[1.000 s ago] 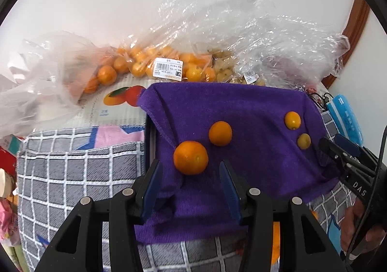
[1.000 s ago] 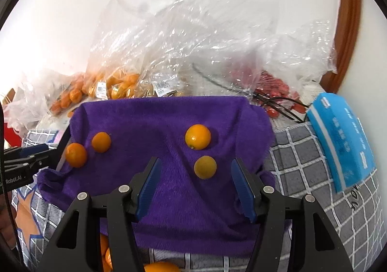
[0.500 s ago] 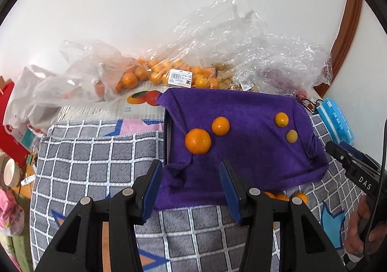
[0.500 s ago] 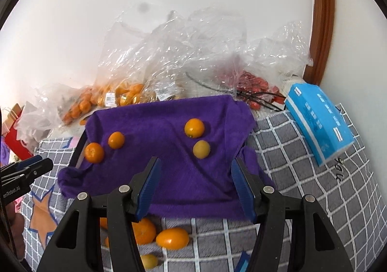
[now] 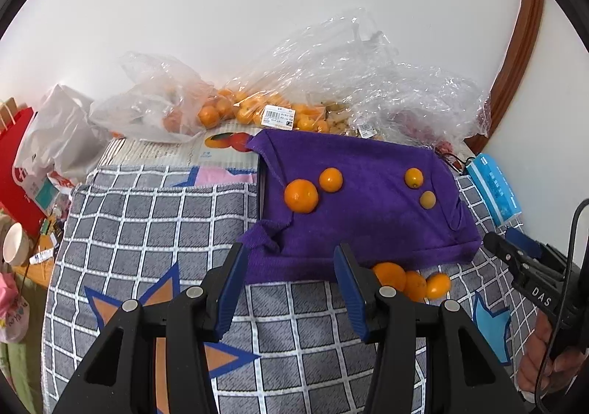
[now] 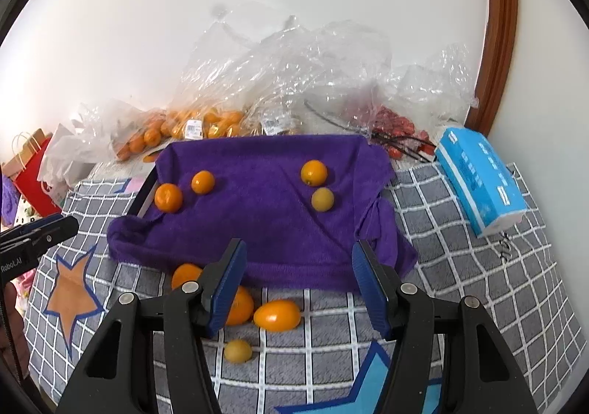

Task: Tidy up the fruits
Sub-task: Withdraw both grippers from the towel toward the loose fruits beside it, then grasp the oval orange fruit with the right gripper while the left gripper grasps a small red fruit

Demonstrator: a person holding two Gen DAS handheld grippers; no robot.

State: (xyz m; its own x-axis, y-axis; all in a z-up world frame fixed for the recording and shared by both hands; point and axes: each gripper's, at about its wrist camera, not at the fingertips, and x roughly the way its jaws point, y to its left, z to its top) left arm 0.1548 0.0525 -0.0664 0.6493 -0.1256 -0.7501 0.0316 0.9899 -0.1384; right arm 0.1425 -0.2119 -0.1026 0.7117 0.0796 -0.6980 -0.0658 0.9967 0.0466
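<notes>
A purple cloth (image 5: 368, 226) (image 6: 265, 222) lies over a raised tray on the checked table cover. On it rest a mandarin (image 5: 301, 195) (image 6: 168, 197), a smaller orange (image 5: 330, 179) (image 6: 203, 181), another small orange (image 5: 413, 177) (image 6: 313, 172) and a yellowish fruit (image 5: 427, 199) (image 6: 322, 199). Several loose fruits, among them an oval orange one (image 6: 277, 314) and a small yellow one (image 6: 238, 350), sit in front of the cloth. My left gripper (image 5: 289, 259) hovers open and empty before the cloth's near left edge. My right gripper (image 6: 298, 252) stands open and empty above the loose fruits.
Clear plastic bags of oranges (image 5: 235, 108) and of red fruit (image 6: 394, 123) are heaped against the white wall. A blue tissue pack (image 6: 482, 178) lies at the right. A red paper bag (image 5: 18, 171) and a white cup (image 5: 13, 248) stand at the left edge.
Both grippers have drawn back from the purple cloth and risen a little. The cloth looks smaller and farther, and the loose fruits in front of it have come into view.
</notes>
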